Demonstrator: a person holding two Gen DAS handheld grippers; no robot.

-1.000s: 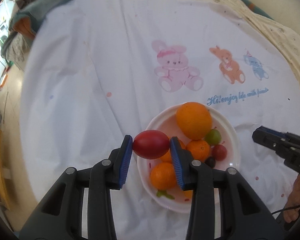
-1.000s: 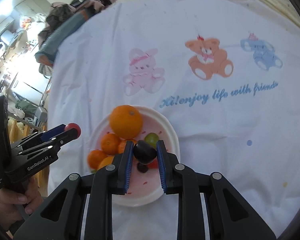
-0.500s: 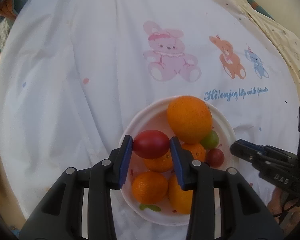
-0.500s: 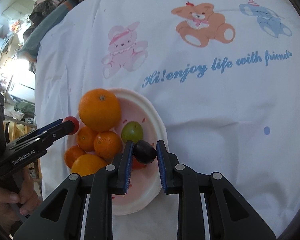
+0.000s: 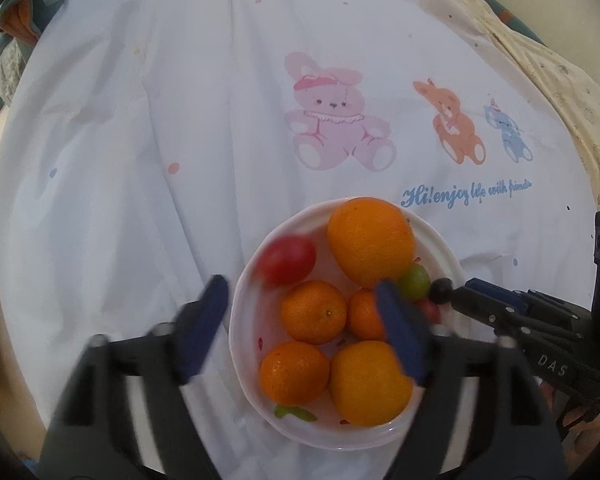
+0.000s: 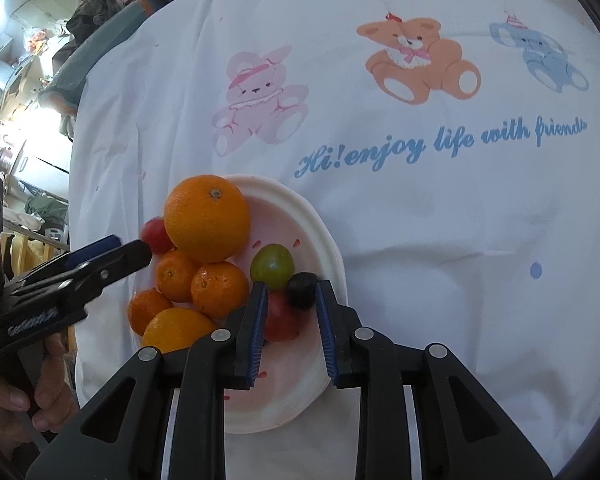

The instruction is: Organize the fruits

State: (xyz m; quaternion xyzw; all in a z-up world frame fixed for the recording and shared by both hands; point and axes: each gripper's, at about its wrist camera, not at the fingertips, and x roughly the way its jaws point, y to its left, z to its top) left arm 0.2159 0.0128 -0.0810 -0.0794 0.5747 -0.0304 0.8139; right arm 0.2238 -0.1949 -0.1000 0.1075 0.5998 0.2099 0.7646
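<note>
A white plate holds a large orange, several mandarins, a green grape and a small red fruit. A red tomato lies blurred at the plate's far left edge, beyond my left gripper. That gripper's jaws are opening wide, with nothing pressed between them. My right gripper hangs over the plate's right rim, and its jaws are opening. A dark grape sits loose between its tips, against the right pad and clear of the left one.
The plate rests on a white cloth printed with a pink rabbit, bears and blue lettering. Piled clothes and room clutter lie beyond the cloth's far left edge. A person's hand grips the left tool's handle.
My left gripper has sprung open and dropped the red tomato into the plate. My right gripper sank over the plate's right rim and loosened on the dark grape.
</note>
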